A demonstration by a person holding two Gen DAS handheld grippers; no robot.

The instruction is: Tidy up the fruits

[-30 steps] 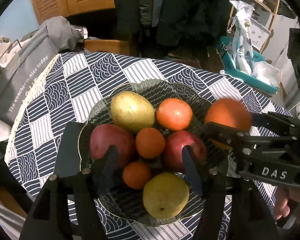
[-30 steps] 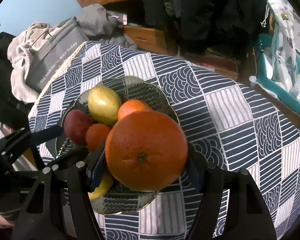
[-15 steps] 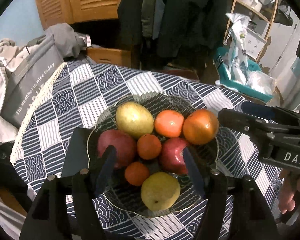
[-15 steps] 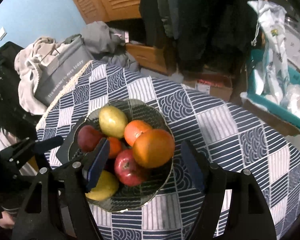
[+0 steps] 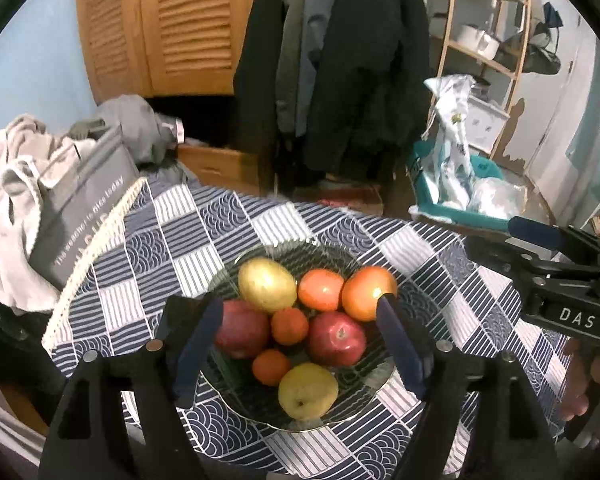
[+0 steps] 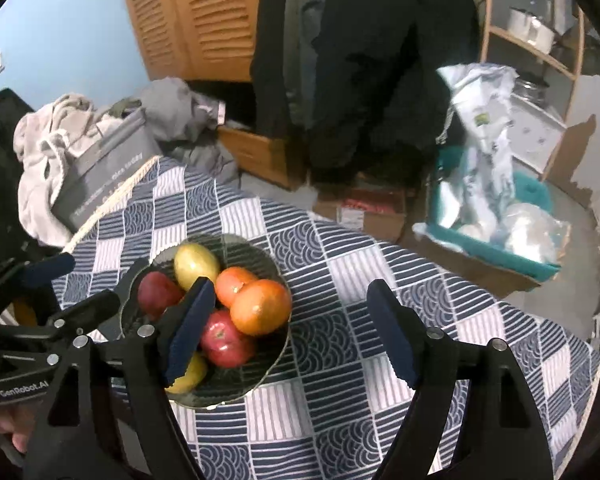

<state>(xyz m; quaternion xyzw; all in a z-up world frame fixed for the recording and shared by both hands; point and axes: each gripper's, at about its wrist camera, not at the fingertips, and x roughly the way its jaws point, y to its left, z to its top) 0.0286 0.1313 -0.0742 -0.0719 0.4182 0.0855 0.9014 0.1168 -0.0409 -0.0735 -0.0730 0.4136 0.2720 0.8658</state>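
Both grippers have drawn up and back from the glass bowl (image 5: 350, 412) since a second ago, when the right gripper (image 6: 290, 334) was pinching the large orange (image 6: 261, 307); that orange now rests in the bowl at its far right, touching a smaller orange (image 5: 321, 290) and the red apple (image 5: 337, 338) beside it; the right fingers (image 6: 392, 340) are spread and hold nothing, and the left gripper (image 5: 296, 346) hangs over the bowl with its fingers spread and empty too; also in the bowl are a yellow pear (image 5: 267, 284) at the far left, a darker red apple (image 5: 242, 328), two small tangerines (image 5: 289, 326) down the middle and a second pear (image 5: 307, 390) at the near rim; as a judgement, the heap looks full, and the large orange perched near the rim could roll out onto the checked cloth of the bench (image 6: 380, 272) if a finger knocks it or the bowl is nudged; round fruit shifts easily; nothing seems to block either gripper above the bowl, though they are near each other and could collide; off the bench's far left edge lie a grey bag (image 5: 80, 208) and heaped clothes (image 5: 16, 160), with a teal crate (image 6: 492, 248) on the floor at the right.
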